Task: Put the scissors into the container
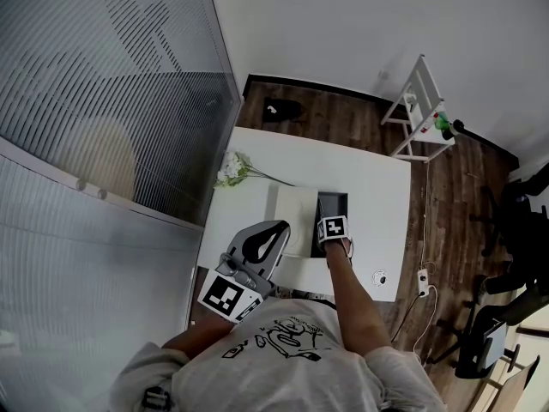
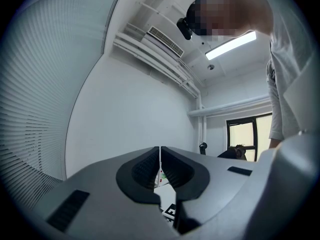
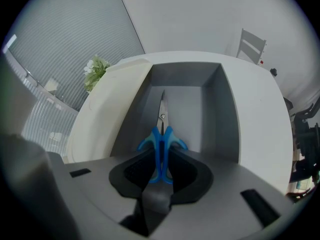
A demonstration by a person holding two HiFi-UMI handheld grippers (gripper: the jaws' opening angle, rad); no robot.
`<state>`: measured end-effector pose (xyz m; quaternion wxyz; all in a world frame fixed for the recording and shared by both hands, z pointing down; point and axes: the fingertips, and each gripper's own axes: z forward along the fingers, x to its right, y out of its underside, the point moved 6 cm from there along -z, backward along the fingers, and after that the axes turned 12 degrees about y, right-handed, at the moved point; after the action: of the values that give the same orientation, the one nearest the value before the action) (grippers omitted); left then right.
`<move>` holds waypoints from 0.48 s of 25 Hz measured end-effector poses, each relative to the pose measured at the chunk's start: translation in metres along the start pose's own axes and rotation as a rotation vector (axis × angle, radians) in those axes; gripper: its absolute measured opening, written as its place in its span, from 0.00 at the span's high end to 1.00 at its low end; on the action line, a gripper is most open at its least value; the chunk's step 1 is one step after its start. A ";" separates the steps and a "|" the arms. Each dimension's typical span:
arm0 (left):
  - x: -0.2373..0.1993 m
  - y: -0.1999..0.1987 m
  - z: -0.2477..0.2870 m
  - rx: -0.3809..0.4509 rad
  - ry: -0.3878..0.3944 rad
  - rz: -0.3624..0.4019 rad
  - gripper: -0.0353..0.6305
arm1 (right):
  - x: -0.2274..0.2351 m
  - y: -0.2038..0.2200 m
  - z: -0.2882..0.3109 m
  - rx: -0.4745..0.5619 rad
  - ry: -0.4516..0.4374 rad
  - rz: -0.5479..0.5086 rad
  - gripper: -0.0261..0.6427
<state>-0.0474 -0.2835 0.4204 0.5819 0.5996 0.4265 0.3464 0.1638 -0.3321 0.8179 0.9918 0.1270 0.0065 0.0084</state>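
Observation:
The scissors [image 3: 161,145] have blue handles and thin steel blades. My right gripper [image 3: 161,165] is shut on the handles, and the blades point forward and down into the open grey container [image 3: 221,115]. In the head view the right gripper [image 1: 333,229] hangs over the near end of the container [image 1: 338,202] on the white table [image 1: 377,187]. The scissors are hidden there. My left gripper [image 1: 268,235] is held up near the table's front left edge. Its jaws [image 2: 160,170] are shut with nothing between them and point up at the wall.
A white lid [image 1: 296,207] lies directly left of the container, seen as a white lid [image 3: 117,96] in the right gripper view. White flowers [image 1: 232,168] lie at the table's left edge. A small round object [image 1: 378,277] sits near the front right corner. A white rack [image 1: 419,110] stands beyond the table.

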 end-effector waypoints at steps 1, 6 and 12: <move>-0.001 0.000 0.000 0.000 -0.001 0.000 0.91 | 0.000 0.000 0.001 0.000 -0.004 0.005 0.83; 0.000 0.000 0.003 -0.002 -0.001 -0.002 0.91 | 0.002 0.000 -0.001 0.002 -0.024 0.029 0.82; 0.002 -0.003 0.003 0.007 0.000 0.003 0.91 | 0.002 0.000 -0.001 0.014 -0.038 0.046 0.81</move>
<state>-0.0437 -0.2829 0.4172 0.5792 0.6023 0.4268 0.3460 0.1660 -0.3314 0.8169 0.9904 0.1344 -0.0151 0.0287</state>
